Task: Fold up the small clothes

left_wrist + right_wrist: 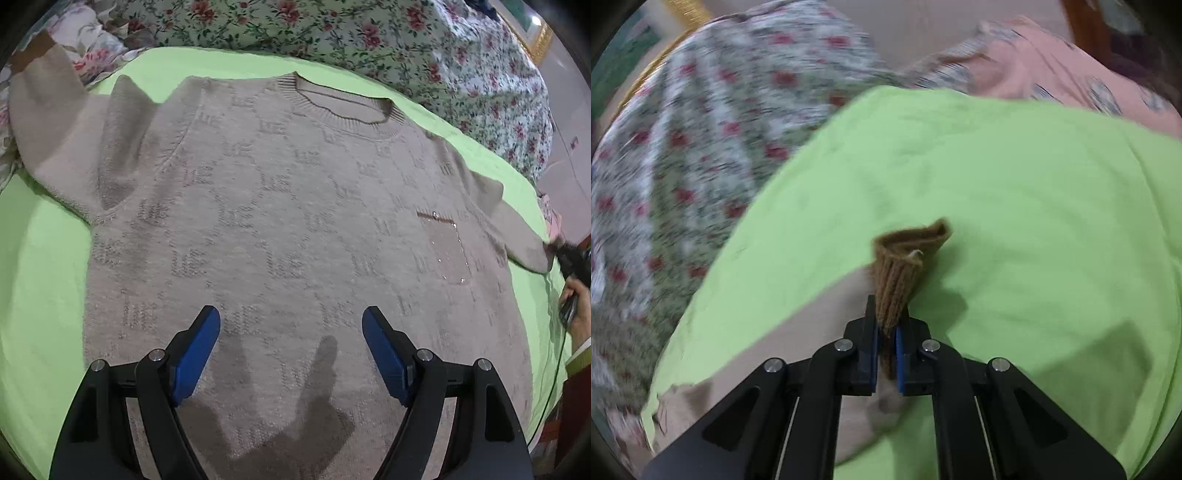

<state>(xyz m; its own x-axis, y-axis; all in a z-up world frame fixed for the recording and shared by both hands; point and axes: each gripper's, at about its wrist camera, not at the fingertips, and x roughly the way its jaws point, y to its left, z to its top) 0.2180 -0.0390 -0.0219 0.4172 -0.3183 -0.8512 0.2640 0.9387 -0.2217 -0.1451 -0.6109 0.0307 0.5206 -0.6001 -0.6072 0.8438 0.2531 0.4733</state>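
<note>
Pinching ribbed brown cuff [905,273], right tongs [886,332]

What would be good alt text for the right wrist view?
The right hand-held gripper is shut on the brown ribbed cuff of a beige sleeve, over a green sheet. Behind lies blurred floral fabric.

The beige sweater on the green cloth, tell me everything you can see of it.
The beige sweater is a soft knit with a faint woven block pattern, a ribbed crew neck, a small sparkly chest pocket and brown ribbed cuffs. It lies flat, front up, on the green cloth, sleeves spread. The right gripper is shut on one brown cuff; the open left gripper hovers over the lower body.
</note>
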